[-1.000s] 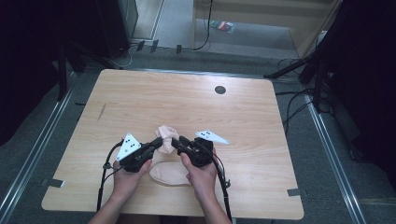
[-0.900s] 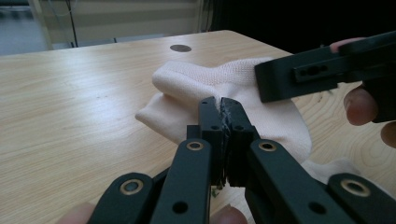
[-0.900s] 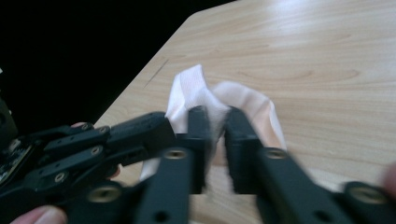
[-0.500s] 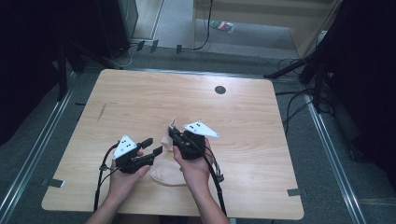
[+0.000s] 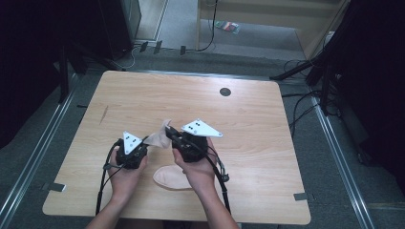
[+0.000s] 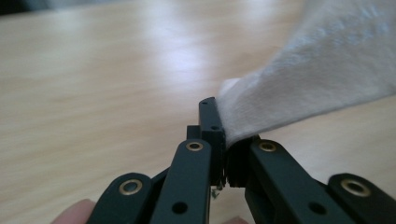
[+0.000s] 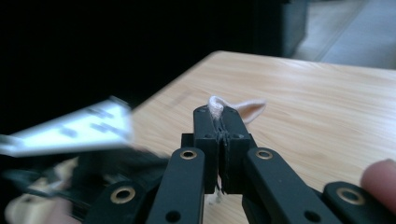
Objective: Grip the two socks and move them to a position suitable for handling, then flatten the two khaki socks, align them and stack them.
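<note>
On the left, the left gripper [image 5: 143,145] sits low over the wooden table [image 5: 248,124], its jaws clenched on one end of a small pale cloth [image 5: 160,136]; the left gripper view shows the fabric [image 6: 308,79] pinched between the closed jaws and rising up and to the right. The cloth hangs clear of the table, stretched between the two grippers, so its long axis runs from lower left to upper right. Below it, a flat tan oval piece [image 5: 173,177] lies on the table between the person's wrists, apart from the cloth. On the right, the right gripper [image 5: 171,132] is held higher, jaws likewise closed on the cloth's other end, a little loop of fabric [image 7: 219,106] poking above the jaw tips. Both hold the cloth equally, so any next move probably depends on which end lets go first.
</note>
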The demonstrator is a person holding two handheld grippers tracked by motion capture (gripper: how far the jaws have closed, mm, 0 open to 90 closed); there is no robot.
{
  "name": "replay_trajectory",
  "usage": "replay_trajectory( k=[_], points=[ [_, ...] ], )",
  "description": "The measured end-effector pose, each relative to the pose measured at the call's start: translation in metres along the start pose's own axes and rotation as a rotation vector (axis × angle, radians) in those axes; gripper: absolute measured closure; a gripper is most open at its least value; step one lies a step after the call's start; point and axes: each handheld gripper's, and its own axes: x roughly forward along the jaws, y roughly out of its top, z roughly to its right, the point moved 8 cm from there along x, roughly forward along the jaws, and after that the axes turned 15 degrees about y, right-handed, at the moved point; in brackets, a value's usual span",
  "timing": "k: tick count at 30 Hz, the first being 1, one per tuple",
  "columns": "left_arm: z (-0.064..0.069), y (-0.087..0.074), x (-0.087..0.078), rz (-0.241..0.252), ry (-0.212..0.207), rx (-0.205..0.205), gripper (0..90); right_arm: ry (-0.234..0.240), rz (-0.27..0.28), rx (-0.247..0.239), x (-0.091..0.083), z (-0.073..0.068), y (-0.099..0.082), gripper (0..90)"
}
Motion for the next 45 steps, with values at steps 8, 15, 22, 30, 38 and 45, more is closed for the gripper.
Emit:
replay_trajectory(
  k=[8,15,22,30,38,45],
  points=[
    [0.003,-0.019,0.021,-0.112,0.005,0.097,60.0,-0.161,-0.118,0.1,-0.01,0.079,-0.045,88.7],
    [-0.01,-0.027,0.021,-0.155,-0.09,-0.073,59.0,-0.284,-0.209,0.096,-0.033,0.128,-0.069,71.2],
    [-0.015,-0.018,0.028,-0.15,-0.128,-0.226,60.4,-0.396,-0.119,0.162,-0.056,0.148,-0.072,71.8],
    [0.008,-0.008,0.045,-0.149,-0.268,-0.322,53.3,-0.273,-0.203,0.177,-0.03,0.138,-0.098,61.0],
    [0.024,-0.011,0.051,-0.207,-0.291,-0.197,53.4,-0.266,-0.266,0.157,-0.019,0.14,-0.11,66.3],
    [0.037,-0.017,0.049,-0.262,-0.312,-0.06,73.5,-0.32,-0.281,0.092,-0.02,0.143,-0.112,79.6]
  ],
)
